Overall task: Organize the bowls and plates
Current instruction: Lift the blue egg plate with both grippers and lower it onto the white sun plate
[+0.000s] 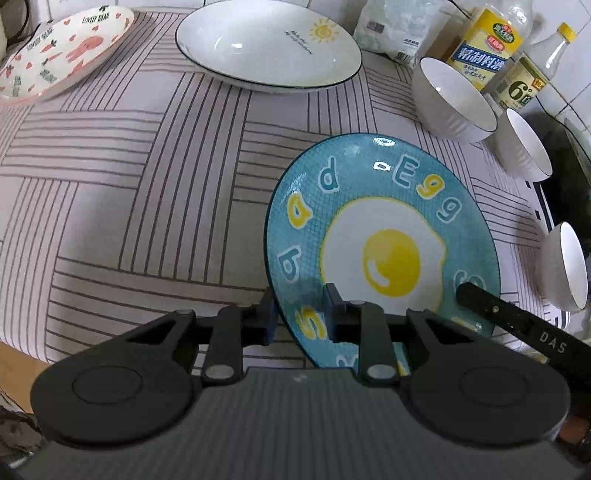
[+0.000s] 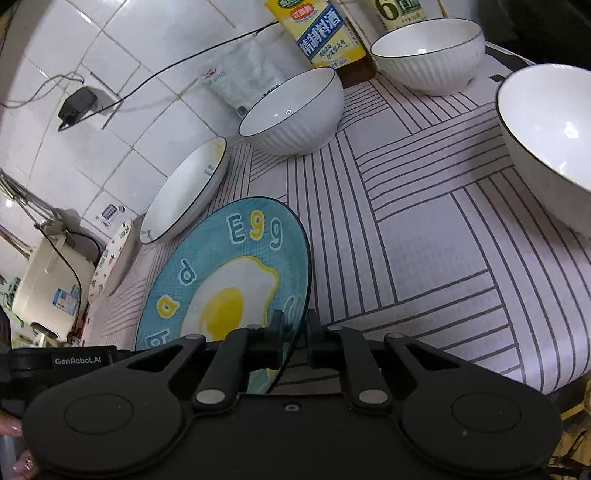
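1. Gripping the blue egg plate (image 1: pixel 384 236) from two sides: left gripper (image 1: pixel 301 314) clamping its near-left rim, one finger under the rim and one over the face; right gripper (image 2: pixel 295 332) pinching the opposite rim edge-on between narrowly set fingers.

2. Sitting near the front edge of the table (image 1: pixel 129 192), toward its right side, with the plate tilting, far rim raised, face turned toward the left gripper; unclear whether the near rim is touching the cloth.

3. Judging the coming move: carrying the plate toward the far edge, where the white sun plate (image 1: pixel 269 48) is waiting at the middle and the pink bear plate (image 1: pixel 62 48) at the far left corner. Lying well apart from both, with the striped cloth between. Round plate, so no long axis; both grippers equally near, sharing the load.

4. Standing along the right edge: three white ribbed bowls (image 2: pixel 295 114), well apart from one another and not yet stacked.

5. Crowding the far right corner behind the bowls: two bottles (image 1: pixel 487 48) and a plastic bag (image 1: pixel 395 26).

6. Backing the scene: a white tiled wall (image 2: pixel 122 74) with a plug and trailing cables (image 2: pixel 79 105), a home kitchen by the look of it.
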Available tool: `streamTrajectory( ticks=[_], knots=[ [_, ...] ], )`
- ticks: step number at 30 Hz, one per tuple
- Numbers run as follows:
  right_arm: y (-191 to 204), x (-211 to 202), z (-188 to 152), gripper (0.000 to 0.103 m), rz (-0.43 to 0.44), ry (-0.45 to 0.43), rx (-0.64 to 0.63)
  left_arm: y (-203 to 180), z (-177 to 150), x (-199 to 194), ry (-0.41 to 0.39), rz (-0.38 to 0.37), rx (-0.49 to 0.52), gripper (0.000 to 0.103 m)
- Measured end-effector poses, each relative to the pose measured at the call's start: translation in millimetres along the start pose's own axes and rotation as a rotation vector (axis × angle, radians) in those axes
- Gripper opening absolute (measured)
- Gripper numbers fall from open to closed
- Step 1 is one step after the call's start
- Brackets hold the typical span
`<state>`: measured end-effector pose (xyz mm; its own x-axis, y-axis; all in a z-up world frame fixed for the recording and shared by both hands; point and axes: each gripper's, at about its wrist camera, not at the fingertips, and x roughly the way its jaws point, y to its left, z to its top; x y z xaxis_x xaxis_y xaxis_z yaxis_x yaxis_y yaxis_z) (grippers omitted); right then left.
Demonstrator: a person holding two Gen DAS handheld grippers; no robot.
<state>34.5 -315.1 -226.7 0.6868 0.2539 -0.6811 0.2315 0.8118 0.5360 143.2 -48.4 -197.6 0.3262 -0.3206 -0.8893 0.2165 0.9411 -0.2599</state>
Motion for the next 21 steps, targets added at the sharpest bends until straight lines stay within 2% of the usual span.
streamTrajectory(
  ticks=[3, 7, 11, 15, 21],
  knots=[
    [5.1, -4.8, 3.0, 0.016, 0.005, 0.015, -0.014, -5.0, -0.8, -10.1, -0.032, 0.020, 0.052, 0.024],
    [13.0, -10.3, 5.8, 0.017, 0.013, 0.025, -0.038, -8.0, -4.0, -23.9, -0.083, 0.037, 0.068, 0.023],
    [22.0, -17.6, 11.1, 0.017, 0.028, 0.015, -0.057, -1.2, -1.7, -37.1, -0.099, 0.024, 0.057, 0.023],
    [38.6, -19.3, 18.6, 0.018, 0.046, 0.016, -0.108, 3.3, 0.7, -52.3, -0.140, 0.045, 0.067, 0.023],
    [64.0, -12.4, 37.3, 0.018, 0.082, 0.015, -0.172, 21.8, 16.0, -64.1, -0.175, 0.047, 0.020, 0.023]
  ],
)
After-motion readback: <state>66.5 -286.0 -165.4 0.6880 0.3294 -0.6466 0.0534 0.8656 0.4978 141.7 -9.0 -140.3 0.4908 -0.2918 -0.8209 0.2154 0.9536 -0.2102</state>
